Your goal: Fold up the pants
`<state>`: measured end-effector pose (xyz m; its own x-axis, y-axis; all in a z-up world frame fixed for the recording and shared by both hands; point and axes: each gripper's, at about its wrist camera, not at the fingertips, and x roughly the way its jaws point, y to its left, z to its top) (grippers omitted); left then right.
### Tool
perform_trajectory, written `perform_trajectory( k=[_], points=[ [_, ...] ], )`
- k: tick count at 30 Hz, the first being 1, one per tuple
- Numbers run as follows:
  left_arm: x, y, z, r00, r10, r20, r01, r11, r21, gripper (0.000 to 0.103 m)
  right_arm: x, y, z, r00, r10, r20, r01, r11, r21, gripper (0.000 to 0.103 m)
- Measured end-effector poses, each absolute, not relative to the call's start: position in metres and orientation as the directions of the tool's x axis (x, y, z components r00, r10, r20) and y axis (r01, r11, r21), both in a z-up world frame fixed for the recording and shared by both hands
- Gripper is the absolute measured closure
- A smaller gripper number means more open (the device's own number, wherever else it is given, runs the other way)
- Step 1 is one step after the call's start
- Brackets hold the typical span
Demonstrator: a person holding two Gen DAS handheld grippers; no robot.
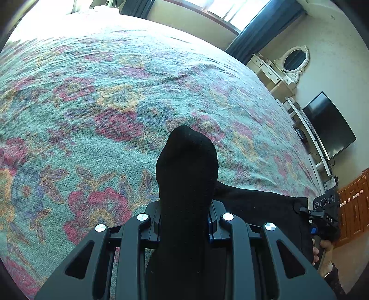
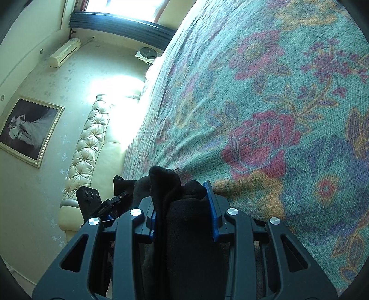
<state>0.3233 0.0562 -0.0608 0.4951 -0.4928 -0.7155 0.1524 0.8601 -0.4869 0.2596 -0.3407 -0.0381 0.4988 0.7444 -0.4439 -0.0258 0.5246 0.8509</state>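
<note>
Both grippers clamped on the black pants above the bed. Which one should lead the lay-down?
Left, probably. The left gripper points out over open floral bedspread, its bunch of black pants hanging clear. The right gripper sits close to the bedspread near the bed's edge. Marginal, since both grip.

open bedspread (image 1: 110, 97) ahead, black pants (image 1: 186, 166) bunched close

Daylight enters from the window (image 1: 233, 11) and burns the far end of the bed (image 1: 69, 25) to white. In the right view, glare washes out the wall (image 2: 115, 92). Both views bend strongly at the dark round edges. The black pants (image 1: 186, 166) show no detail.
</note>
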Motion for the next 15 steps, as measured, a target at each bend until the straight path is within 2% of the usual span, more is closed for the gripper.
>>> perform_trajectory(
  k=[8,15],
  points=[
    [0.329,0.067,-0.073,0.480,-0.505,-0.718,0.135,0.851,-0.508,0.075,0.264,-0.336,-0.044,0.486,0.753,-0.444,-0.014,0.514,0.858,0.071],
    [0.329,0.075,-0.088,0.461,-0.540,-0.704,0.122,0.825,-0.552,0.059,0.265,-0.342,-0.049,0.476,0.767,-0.431,-0.017,0.498,0.867,0.072]
  ],
)
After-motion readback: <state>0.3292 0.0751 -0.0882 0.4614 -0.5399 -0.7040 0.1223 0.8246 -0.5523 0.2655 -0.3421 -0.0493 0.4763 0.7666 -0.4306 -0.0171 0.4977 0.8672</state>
